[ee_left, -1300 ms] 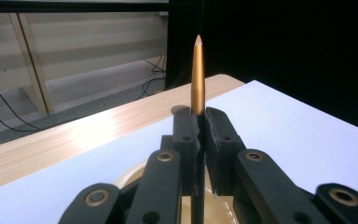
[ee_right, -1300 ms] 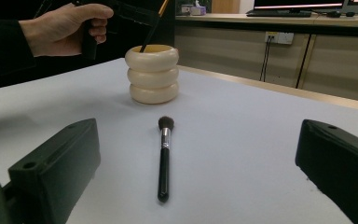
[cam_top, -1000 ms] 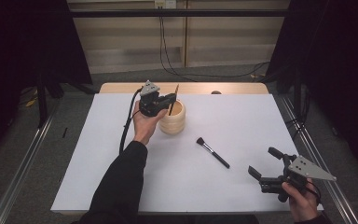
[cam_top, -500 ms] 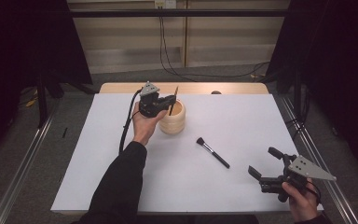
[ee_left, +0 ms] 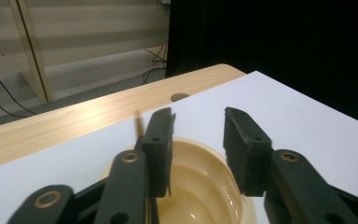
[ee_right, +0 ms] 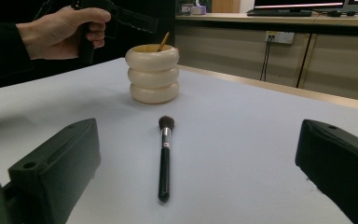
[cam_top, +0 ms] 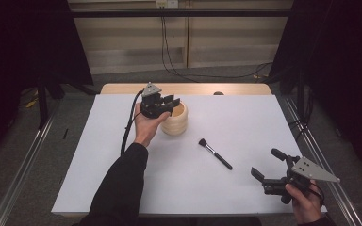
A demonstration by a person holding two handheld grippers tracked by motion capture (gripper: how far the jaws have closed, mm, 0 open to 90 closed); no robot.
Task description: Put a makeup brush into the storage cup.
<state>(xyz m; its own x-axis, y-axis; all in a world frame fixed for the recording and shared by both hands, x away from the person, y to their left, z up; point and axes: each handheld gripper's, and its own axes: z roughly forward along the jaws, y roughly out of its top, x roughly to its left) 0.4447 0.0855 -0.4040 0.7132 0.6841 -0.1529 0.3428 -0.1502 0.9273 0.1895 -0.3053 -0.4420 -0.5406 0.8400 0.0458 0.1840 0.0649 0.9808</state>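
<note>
The left gripper (cam_top: pixel 169 100) hangs over the ribbed cream holder (cam_top: pixel 175 120), its jaws just opened off a wooden-handled brush (ee_right: pixel 163 41) standing inside. Right of the holder lies a black makeup brush (cam_top: pixel 215 154); farther right, the right gripper (cam_top: pixel 268 165) gapes empty.

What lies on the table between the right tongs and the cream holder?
A black-handled makeup brush lies between the right tongs and the cream holder, clearest in the right gripper view.

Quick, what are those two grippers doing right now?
Left gripper: jaws just opening above the cream holder, nothing between them.
Right gripper: open, holding nothing, facing the brush.
</note>
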